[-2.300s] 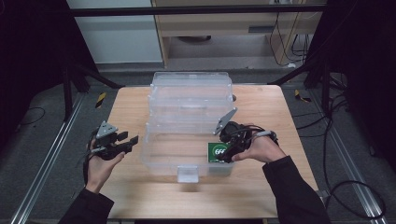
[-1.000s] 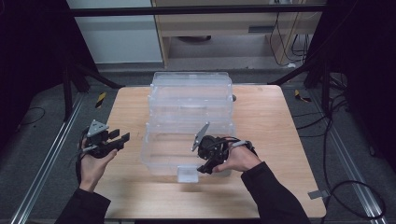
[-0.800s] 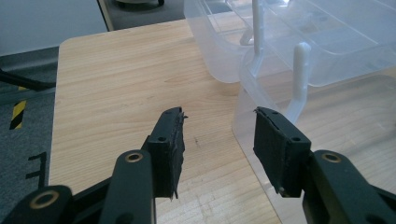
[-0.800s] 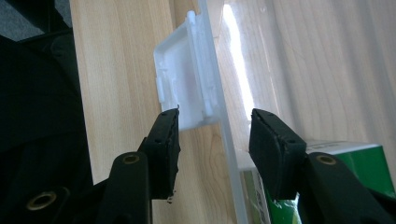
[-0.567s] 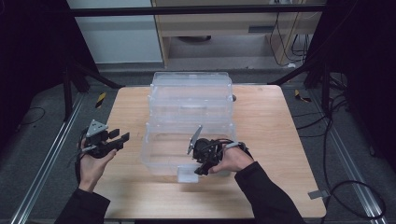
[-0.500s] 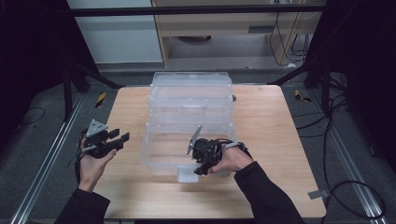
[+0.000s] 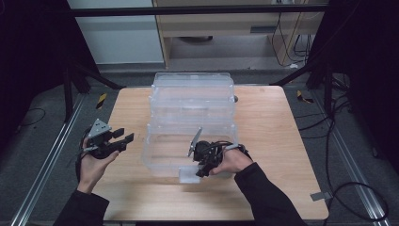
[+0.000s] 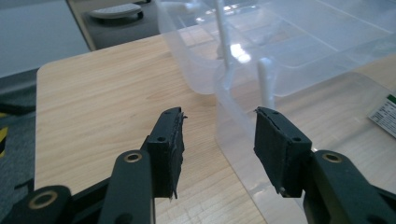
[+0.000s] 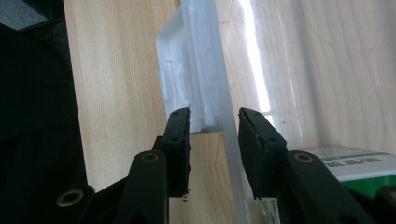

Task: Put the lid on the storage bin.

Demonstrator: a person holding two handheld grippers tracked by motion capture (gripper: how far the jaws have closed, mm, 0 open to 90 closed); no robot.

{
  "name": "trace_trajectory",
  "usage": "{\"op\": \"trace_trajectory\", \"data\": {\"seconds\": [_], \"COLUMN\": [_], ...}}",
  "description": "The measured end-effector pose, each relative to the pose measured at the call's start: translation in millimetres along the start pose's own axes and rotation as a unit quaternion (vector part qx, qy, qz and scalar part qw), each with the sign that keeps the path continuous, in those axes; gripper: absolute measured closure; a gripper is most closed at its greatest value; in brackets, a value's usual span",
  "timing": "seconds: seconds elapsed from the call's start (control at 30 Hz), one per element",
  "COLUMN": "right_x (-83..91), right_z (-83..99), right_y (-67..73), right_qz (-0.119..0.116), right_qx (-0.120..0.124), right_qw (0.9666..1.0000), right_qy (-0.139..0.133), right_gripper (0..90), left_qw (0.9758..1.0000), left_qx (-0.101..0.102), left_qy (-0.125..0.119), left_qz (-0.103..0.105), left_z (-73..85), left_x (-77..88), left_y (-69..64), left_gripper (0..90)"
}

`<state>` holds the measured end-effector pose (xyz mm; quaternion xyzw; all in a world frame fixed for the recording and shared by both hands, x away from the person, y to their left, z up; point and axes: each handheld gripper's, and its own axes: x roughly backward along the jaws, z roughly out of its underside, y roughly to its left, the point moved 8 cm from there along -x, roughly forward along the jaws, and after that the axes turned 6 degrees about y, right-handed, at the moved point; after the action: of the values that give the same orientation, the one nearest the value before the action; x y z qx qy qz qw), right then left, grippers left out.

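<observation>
Three clear plastic bins stand stepped on the wooden table; the nearest bin [image 7: 162, 141] has a white latch [image 7: 188, 175] on its front wall. My right gripper [image 7: 201, 172] points down at that wall beside the latch. In the right gripper view its jaws [image 9: 214, 122] straddle the front wall [image 9: 229, 154] and the latch [image 9: 187, 70]; they have just been closing, and a gap still shows by the right pad. My left gripper [image 7: 123, 140] hovers open left of the bin, its jaws [image 8: 218, 123] empty before the bin's corner [image 8: 233, 107].
A green and white box [image 9: 355, 163] lies inside the nearest bin, its label [image 8: 385, 109] seen through the wall. The middle bin [image 7: 193, 106] and the far bin [image 7: 193, 80] stand behind. Bare table [image 7: 282, 127] lies right of the bins.
My right gripper left the green box at the bin's right end, travelled left along the front wall to the latch, sank a little and narrowed its jaws. The left hand drifted slightly outward, then held still.
</observation>
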<state>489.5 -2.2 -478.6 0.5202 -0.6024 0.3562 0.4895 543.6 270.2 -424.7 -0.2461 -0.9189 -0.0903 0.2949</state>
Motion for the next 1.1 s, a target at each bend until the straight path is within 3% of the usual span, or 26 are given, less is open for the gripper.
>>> {"op": "trace_trajectory", "data": {"seconds": [0.23,0.37,0.47,0.53,0.83,1.0,1.1], "right_x": [-0.3,-0.2,0.0,-0.1,-0.2,-0.2,-0.3], "right_z": [-0.1,0.2,0.5,0.6,0.8,0.8,0.8], "right_y": [-0.1,0.0,0.1,0.1,0.3,0.8,0.7], "right_qz": [-0.001,-0.002,-0.004,-0.004,-0.002,-0.003,-0.003], "right_qx": [0.001,0.003,0.005,0.006,0.013,0.012,0.013], "right_qw": [1.0,1.0,1.0,1.0,0.9999,0.9999,0.9999], "right_qy": [0.0,0.001,0.001,0.0,-0.001,-0.001,-0.002], "right_gripper": [64.8,64.9,65.0,64.9,65.1,65.1,65.2], "left_qw": [0.9984,0.9958,0.9923,0.9908,0.9793,0.9699,0.9629], "left_qx": [-0.048,-0.074,-0.099,-0.112,-0.176,-0.212,-0.236], "left_qy": [0.004,0.006,0.011,0.02,0.03,0.034,0.036], "left_qz": [0.03,0.054,0.073,0.074,0.095,0.115,0.125], "left_z": [-19.8,-36.9,-51.2,-57.8,-85.6,-99.6,-106.9], "left_x": [0.9,-0.1,-3.3,-4.9,-12.4,-18.0,-21.6], "left_y": [-7.1,-15.0,-22.3,-25.0,-38.9,-45.9,-50.1], "left_gripper": [50.9,49.9,49.7,50.0,49.8,49.0,48.3]}}
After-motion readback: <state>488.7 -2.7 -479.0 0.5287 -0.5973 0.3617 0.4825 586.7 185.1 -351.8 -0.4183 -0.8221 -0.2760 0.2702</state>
